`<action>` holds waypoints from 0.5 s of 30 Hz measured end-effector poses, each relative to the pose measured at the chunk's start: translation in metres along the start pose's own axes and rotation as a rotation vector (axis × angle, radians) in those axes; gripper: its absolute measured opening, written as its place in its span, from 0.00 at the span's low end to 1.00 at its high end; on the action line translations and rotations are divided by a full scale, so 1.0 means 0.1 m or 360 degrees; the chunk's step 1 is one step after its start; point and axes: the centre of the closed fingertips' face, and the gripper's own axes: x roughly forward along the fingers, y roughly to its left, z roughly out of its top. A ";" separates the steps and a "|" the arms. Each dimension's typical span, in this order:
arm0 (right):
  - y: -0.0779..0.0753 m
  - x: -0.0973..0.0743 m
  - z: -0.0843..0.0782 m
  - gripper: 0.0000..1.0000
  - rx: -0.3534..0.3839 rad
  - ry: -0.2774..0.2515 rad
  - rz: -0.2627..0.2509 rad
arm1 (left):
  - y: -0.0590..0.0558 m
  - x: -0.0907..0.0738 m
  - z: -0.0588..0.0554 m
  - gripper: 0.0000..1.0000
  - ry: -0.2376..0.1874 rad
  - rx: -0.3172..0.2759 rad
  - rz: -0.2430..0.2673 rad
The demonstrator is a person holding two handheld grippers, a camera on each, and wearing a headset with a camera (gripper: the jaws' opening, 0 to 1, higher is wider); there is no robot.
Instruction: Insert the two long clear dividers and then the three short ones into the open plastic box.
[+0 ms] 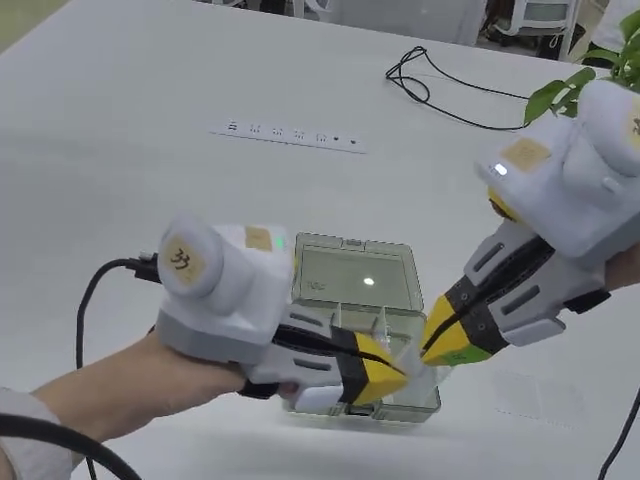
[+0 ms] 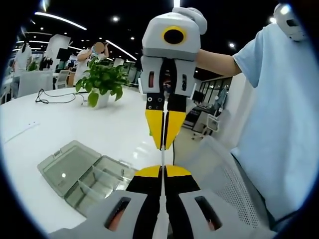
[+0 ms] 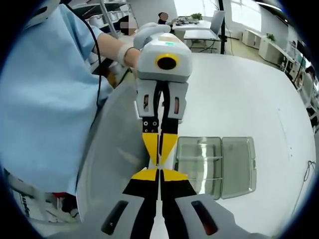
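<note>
Squarely tip to tip over the near half of the open plastic box [image 1: 415, 405]: left gripper [image 1: 385, 372] and right gripper [image 1: 440, 350], each with a smooth white moulded shell, a black mid-section and yellow wedge-shaped fingers [image 1: 372, 362]. Both pairs of fingers pressed flat together with no gap, clamped on opposite ends of one thin clear divider [image 2: 162, 158]. Edge-on in the left gripper view, a mere hairline of glassy plastic running between the two yellow tips; faint and almost colourless in the head view. Long piece or short: cannot tell. Touching the box or held just above it: cannot tell either. Box of translucent grey-green plastic, rectangular with rounded corners, its flat lid [image 1: 355, 270] folded open on the far side and lying on the white matte tabletop [image 1: 150, 90]; base already split by thin partitions into compartments. Farther back on the tabletop, a slim white power strip [image 1: 290, 133] and a looped black cable [image 1: 430, 85]. Leafy green potted plant [image 2: 102, 82] in a white pot near the tabletop's far edge.
</note>
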 end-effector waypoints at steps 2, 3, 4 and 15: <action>0.00 0.01 0.01 0.02 -0.0008 0.0004 0.0001 | 0.00 -0.01 -0.01 0.00 -0.0001 -0.0005 0.0004; -0.02 0.01 0.01 0.02 -0.0007 0.0007 -0.0002 | 0.02 -0.02 -0.01 0.00 -0.0003 -0.0011 0.0019; -0.02 0.02 0.03 0.02 -0.0003 0.0008 -0.0003 | 0.02 -0.03 -0.01 0.00 -0.0003 -0.0010 0.0024; -0.25 0.03 0.09 0.02 0.0090 0.0035 -0.0082 | 0.31 -0.23 -0.14 0.28 0.0029 -0.0055 0.0274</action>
